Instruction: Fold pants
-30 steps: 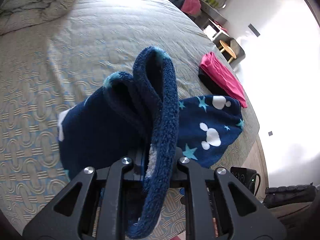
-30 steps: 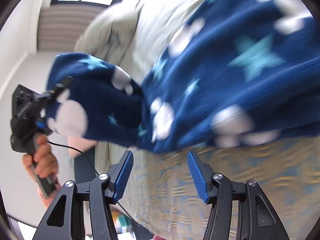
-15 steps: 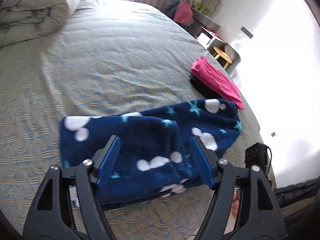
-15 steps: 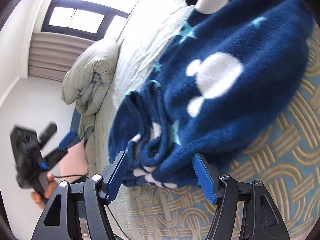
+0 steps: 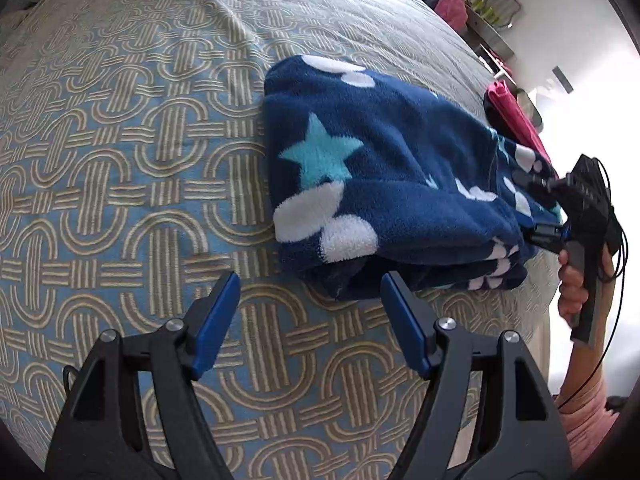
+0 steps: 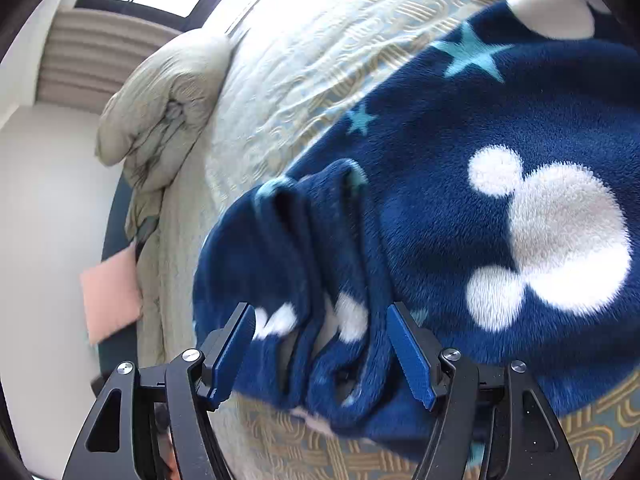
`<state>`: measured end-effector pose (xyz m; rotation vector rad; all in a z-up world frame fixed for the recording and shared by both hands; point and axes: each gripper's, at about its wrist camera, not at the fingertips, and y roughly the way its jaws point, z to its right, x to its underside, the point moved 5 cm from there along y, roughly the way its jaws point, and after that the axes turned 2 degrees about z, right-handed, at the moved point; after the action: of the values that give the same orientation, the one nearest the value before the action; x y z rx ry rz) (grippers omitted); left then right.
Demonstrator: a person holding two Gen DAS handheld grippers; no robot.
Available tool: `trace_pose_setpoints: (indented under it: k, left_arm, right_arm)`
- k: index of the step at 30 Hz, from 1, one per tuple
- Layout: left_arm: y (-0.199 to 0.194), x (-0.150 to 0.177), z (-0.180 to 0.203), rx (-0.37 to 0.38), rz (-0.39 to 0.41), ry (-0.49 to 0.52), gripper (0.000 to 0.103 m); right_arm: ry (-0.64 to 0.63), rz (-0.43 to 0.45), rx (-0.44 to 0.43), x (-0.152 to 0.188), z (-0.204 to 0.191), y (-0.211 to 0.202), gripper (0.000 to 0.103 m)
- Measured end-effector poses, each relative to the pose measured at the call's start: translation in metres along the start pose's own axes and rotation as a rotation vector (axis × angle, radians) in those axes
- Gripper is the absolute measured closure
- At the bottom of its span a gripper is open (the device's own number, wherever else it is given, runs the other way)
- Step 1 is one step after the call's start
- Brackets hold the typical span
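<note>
We have let go of the pants (image 5: 392, 184), which now lie folded on the bed (image 5: 120, 152). Our left tongs (image 5: 308, 320) gape empty just near them. The right tongs (image 6: 320, 344), jaws just widening, straddle the folds unclamped.

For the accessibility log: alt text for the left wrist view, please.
Folded navy fleece pants with white and teal shapes lie on a patterned bedspread. The left gripper is open just short of them; the right gripper meets their far end.

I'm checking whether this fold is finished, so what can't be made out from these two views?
- Right wrist view: whether the blue fingers press the pants; bunched fleece hides the contact.
- Left wrist view: the pants' far end, behind the right gripper.
- Left wrist view: the pink garment, mostly hidden by the pants and glare.
- Both: the pants' underside, against the bed.
</note>
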<state>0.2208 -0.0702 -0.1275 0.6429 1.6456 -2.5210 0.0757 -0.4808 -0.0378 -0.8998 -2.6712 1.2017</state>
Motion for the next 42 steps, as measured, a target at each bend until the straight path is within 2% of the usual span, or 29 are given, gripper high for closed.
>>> trace_pose_setpoints:
  k: [4, 7, 12, 17, 18, 19, 20, 21, 25, 27, 28, 29, 30, 32, 33, 35, 39, 40, 42]
  left_arm:
    - [0.015, 0.001, 0.014, -0.017, -0.015, 0.095, 0.030]
    - [0.022, -0.007, 0.015, -0.016, 0.000, 0.107, 0.030]
    - [0.031, -0.009, 0.013, -0.026, 0.006, 0.131, 0.030]
    - [0.040, -0.013, 0.013, -0.045, 0.012, 0.118, 0.030]
    - [0.040, -0.014, 0.010, -0.038, 0.019, 0.100, 0.030]
    - [0.039, -0.017, 0.008, -0.027, 0.027, 0.074, 0.043]
    - [0.038, -0.019, 0.004, -0.004, 0.033, 0.043, 0.057]
    - [0.037, -0.019, 0.001, 0.025, 0.026, 0.022, 0.077]
    - [0.025, -0.017, 0.002, 0.035, 0.067, 0.029, 0.078]
    - [0.020, -0.012, 0.004, 0.047, 0.076, 0.033, 0.078]
    - [0.020, -0.009, 0.003, 0.041, 0.075, 0.033, 0.078]
    - [0.021, -0.007, 0.003, 0.027, 0.071, 0.035, 0.079]
    - [0.022, -0.006, 0.003, 0.025, 0.066, 0.036, 0.079]
    - [0.020, -0.001, 0.006, 0.035, 0.063, 0.036, 0.079]
    - [0.018, 0.000, 0.007, 0.034, 0.066, 0.042, 0.079]
    - [0.017, 0.005, 0.007, 0.028, 0.062, 0.051, 0.079]
    - [0.016, 0.011, 0.003, 0.041, 0.051, 0.030, 0.079]
    - [0.016, 0.011, 0.002, 0.041, 0.051, 0.028, 0.079]
    - [0.019, 0.004, -0.003, 0.036, 0.052, 0.027, 0.079]
  right_arm:
    - [0.044, 0.036, -0.027, -0.012, 0.007, 0.014, 0.033]
    - [0.019, 0.035, -0.030, -0.016, 0.001, 0.015, 0.033]
    - [-0.070, 0.025, 0.034, -0.022, -0.023, 0.027, 0.028]
    - [-0.107, 0.013, 0.093, -0.031, -0.030, 0.044, 0.029]
    - [-0.134, 0.019, 0.109, -0.030, -0.030, 0.042, 0.059]
    - [-0.165, 0.033, 0.136, -0.030, -0.034, 0.041, 0.086]
    - [-0.176, 0.030, 0.136, -0.030, -0.038, 0.040, 0.088]
    - [-0.173, 0.061, 0.120, -0.032, -0.046, 0.033, 0.088]
    - [-0.241, 0.168, 0.073, -0.043, -0.080, -0.004, 0.088]
    - [-0.278, 0.190, 0.086, -0.055, -0.084, -0.014, 0.086]
    - [-0.296, 0.168, 0.107, -0.060, -0.081, -0.010, 0.084]
    - [-0.317, 0.107, 0.144, -0.065, -0.070, 0.003, 0.078]
    - [-0.298, 0.053, 0.194, -0.068, -0.053, 0.016, 0.074]
    - [-0.212, 0.003, 0.283, -0.069, -0.022, 0.028, 0.072]
    - [-0.167, 0.002, 0.280, -0.067, -0.010, 0.027, 0.070]
    - [-0.119, 0.065, 0.225, -0.064, -0.004, 0.010, 0.066]
    - [-0.160, 0.193, 0.240, -0.052, -0.017, -0.042, 0.042]
    - [-0.166, 0.188, 0.192, -0.043, -0.022, -0.049, 0.042]
    - [-0.181, 0.096, 0.065, -0.022, -0.032, -0.045, 0.042]
